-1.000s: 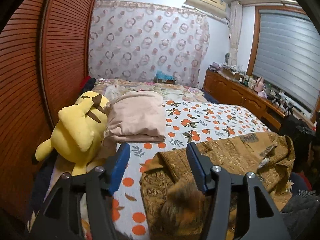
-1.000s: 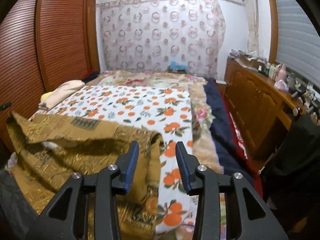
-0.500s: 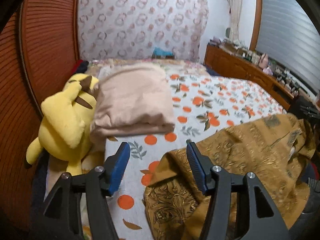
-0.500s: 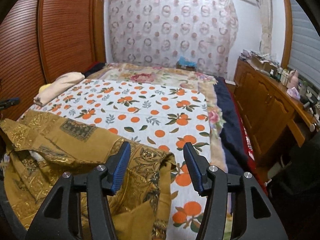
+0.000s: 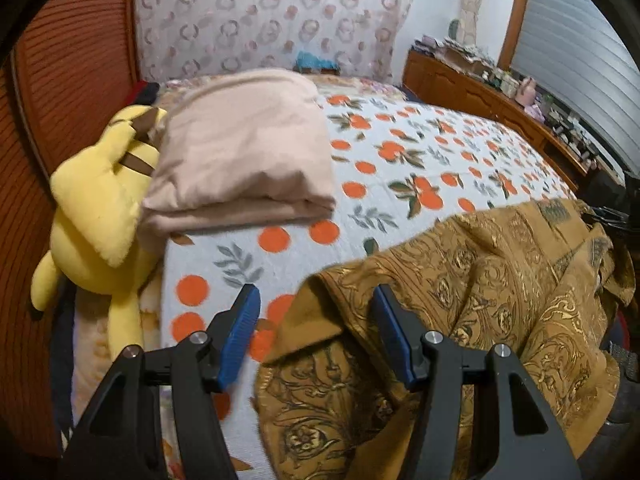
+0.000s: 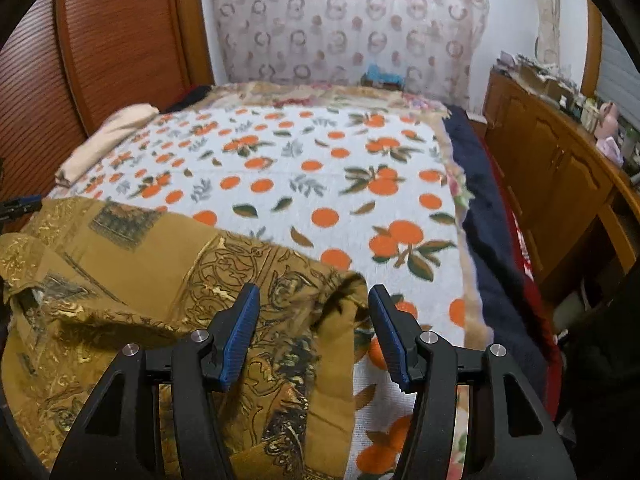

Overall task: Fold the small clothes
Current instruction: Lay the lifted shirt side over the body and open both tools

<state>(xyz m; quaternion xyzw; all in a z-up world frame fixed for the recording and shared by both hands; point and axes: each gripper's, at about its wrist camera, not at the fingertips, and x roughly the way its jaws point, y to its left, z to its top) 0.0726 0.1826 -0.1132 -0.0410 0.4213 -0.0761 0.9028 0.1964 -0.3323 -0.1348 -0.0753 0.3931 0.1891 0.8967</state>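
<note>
A gold-brown brocade-patterned garment [image 5: 480, 300] is lying rumpled across the lower half of both views, spreading over the orange-print bedspread [image 5: 400, 168]. In the left wrist view the left gripper [image 5: 316, 328] is standing with its blue pads well apart and gripping nothing, a turned-over corner of the cloth lying between and below them at lower centre. In the right wrist view the right gripper [image 6: 314, 328] is likewise gaping; its jaws have just been opening, and the garment's [image 6: 160, 280] bunched edge is sitting in the gap without being pinched. The fabric is looking soft and limp, probably light, with a slight sheen that may be making it slippery, so it is likely to sag and slide unless taken at a hem or corner where layers are doubling up. Those two near corners seem the sensible places to take hold. No containers are showing; at the upper left of the left view a folded beige cloth [image 5: 244, 152] is resting against a yellow plush toy [image 5: 96, 208].
</note>
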